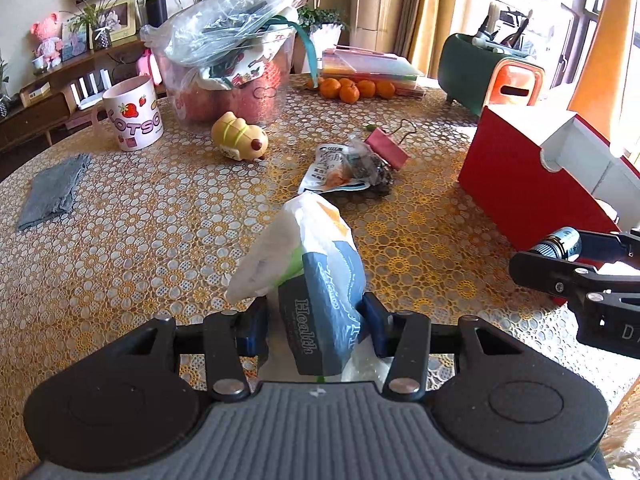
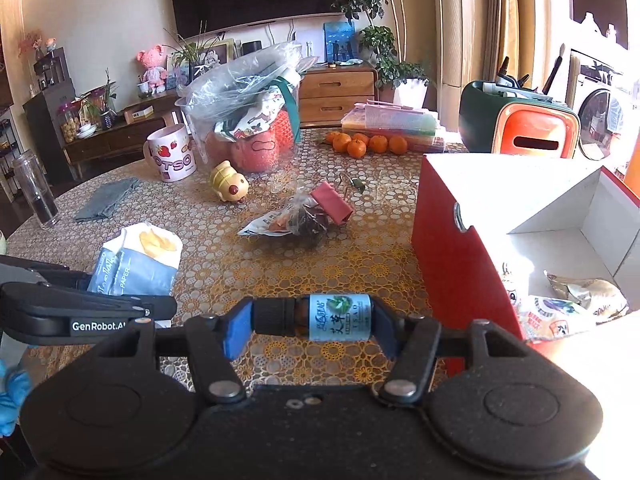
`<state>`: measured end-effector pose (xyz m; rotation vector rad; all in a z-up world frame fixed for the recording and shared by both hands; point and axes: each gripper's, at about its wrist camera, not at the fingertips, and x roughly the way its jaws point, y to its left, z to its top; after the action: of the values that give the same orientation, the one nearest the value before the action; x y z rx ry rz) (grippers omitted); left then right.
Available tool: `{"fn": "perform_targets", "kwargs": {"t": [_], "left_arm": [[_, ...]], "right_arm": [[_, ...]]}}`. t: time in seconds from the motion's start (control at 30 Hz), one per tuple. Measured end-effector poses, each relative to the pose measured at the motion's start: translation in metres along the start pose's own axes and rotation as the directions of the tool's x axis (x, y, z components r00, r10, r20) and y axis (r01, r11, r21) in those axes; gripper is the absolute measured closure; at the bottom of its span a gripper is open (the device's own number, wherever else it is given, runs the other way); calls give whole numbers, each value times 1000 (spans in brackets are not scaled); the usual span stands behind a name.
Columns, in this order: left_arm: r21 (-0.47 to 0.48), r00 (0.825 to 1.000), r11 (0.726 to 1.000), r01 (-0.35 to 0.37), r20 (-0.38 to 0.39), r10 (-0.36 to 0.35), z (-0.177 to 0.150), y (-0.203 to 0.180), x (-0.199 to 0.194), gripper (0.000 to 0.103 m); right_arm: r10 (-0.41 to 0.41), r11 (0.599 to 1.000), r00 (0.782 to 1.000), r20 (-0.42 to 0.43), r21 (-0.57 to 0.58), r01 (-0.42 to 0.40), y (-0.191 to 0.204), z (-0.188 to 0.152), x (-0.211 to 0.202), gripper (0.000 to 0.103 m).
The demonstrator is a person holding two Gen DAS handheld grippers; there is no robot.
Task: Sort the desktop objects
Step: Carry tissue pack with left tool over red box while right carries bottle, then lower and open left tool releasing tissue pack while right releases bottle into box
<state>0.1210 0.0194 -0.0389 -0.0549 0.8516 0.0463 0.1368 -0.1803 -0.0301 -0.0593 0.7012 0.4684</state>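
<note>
Tissue pack (image 1: 316,280) upright, pinched in left hand-held gripper (image 1: 316,330), bottle (image 2: 316,317) crosswise, clamped in right hand-held gripper (image 2: 312,330).

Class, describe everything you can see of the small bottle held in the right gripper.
The small bottle lies sideways between the right gripper's blue pads, clamped end to end: black ribbed cap towards the left, base towards the right. The body looks like brown glass, wrapped in a pale blue label with a green leaf picture and dark characters. It is lifted clear of the patterned tabletop, just left of the red box; only the pads touch it.

Tangerines (image 2: 366,143): five (clustered); mug (image 2: 171,153): one; red box (image 2: 452,240): one.
</note>
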Motion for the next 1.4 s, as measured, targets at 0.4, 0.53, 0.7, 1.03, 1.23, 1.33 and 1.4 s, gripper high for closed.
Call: {"fn": "perform_targets", "kwargs": {"t": [0.4, 0.53, 0.7, 1.03, 1.23, 1.33, 1.4], "left_arm": [[80, 996, 993, 82, 27, -84, 5, -55, -34, 56], [115, 993, 987, 113, 32, -117, 9, -78, -39, 56], [157, 987, 976, 151, 30, -157, 18, -109, -42, 56], [235, 977, 953, 193, 40, -208, 46, -165, -41, 55], [262, 977, 945, 195, 37, -211, 65, -191, -29, 55], [260, 977, 945, 198, 29, -213, 77, -201, -21, 55], [262, 977, 944, 201, 21, -214, 85, -209, -14, 55]], "right_arm": [[-18, 999, 999, 48, 29, 16, -27, -6, -42, 42], [-37, 999, 997, 63, 39, 34, -41, -6, -56, 42], [-64, 997, 994, 84, 50, 60, -62, -5, -68, 42], [-120, 991, 986, 115, 79, 111, -109, 1, -79, 42], [-151, 986, 980, 128, 94, 139, -138, 6, -79, 42], [-170, 983, 976, 133, 95, 158, -153, 9, -77, 42], [-178, 981, 975, 133, 100, 166, -165, 12, -75, 42]]}}
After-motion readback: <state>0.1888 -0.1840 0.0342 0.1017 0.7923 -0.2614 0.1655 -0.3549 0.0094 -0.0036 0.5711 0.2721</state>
